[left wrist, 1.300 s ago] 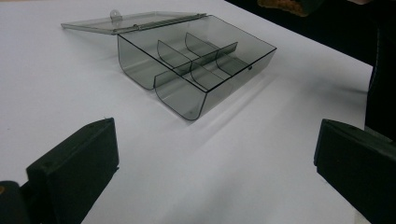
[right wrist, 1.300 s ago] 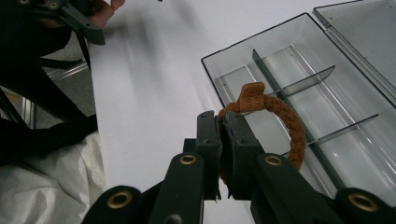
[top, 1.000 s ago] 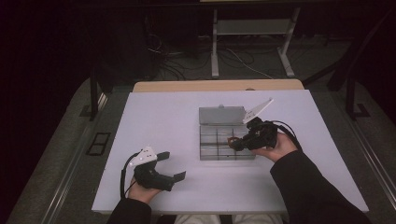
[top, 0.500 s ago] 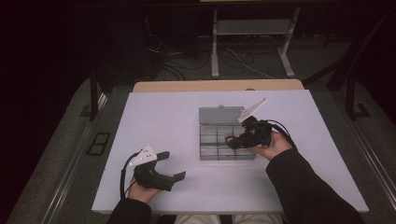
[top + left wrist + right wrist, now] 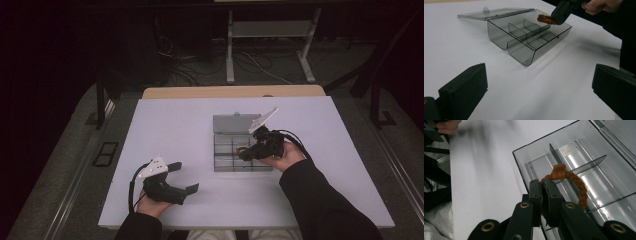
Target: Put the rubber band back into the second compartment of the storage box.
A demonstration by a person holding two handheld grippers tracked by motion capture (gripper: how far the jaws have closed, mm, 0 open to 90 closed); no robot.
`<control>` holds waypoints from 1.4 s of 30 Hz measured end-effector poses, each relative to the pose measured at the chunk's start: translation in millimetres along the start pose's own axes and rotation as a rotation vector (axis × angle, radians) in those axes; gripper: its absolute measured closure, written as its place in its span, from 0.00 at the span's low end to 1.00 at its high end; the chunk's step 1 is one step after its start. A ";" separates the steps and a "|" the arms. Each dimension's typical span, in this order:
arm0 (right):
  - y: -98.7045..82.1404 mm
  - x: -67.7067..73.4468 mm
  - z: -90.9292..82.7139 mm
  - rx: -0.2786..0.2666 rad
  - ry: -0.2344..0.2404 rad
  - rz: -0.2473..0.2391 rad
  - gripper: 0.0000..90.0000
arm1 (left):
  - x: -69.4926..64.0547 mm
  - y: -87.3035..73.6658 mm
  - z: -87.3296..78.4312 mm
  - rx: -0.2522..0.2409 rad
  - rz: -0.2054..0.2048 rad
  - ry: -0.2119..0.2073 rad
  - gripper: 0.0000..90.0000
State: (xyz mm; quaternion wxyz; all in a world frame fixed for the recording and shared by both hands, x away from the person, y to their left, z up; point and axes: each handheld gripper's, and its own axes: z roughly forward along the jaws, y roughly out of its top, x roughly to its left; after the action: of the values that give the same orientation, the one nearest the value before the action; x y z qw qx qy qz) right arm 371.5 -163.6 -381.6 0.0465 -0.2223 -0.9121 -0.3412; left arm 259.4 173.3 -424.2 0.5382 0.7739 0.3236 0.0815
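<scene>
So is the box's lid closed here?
No, the lid lies folded back flat behind the open box on the table.

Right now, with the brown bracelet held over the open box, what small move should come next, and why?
Probably lower the right gripper a little into the compartment beneath it, then open. Its jaws are shut on the braided bracelet, which hangs above the dividers of the clear box, not yet resting inside. The left gripper waits open, apart from the box.

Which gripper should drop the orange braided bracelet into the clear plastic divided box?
Right. The right gripper is shut on the orange braided bracelet and holds it above the clear plastic divided box. The left gripper is open, apart from the box, near the white table's front edge.
</scene>
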 end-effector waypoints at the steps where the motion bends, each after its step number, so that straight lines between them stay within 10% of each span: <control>1: 0.2 -0.1 1.2 0.002 -0.001 0.001 0.93 | 0.0 0.0 0.0 0.000 0.000 0.000 0.00; 27: -1.0 -9.1 30.2 0.067 0.007 0.015 0.90 | 0.8 0.2 0.8 0.006 0.001 -0.006 0.00; 42: -2.4 -5.4 11.7 0.016 -0.033 0.044 0.74 | 0.2 -0.1 1.5 0.007 0.002 -0.006 0.00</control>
State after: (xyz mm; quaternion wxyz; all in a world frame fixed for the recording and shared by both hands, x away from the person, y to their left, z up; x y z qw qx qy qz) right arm 376.1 -159.7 -393.3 0.0408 -0.2478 -0.9104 -0.3288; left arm 260.3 172.3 -424.9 0.5363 0.7764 0.3215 0.0786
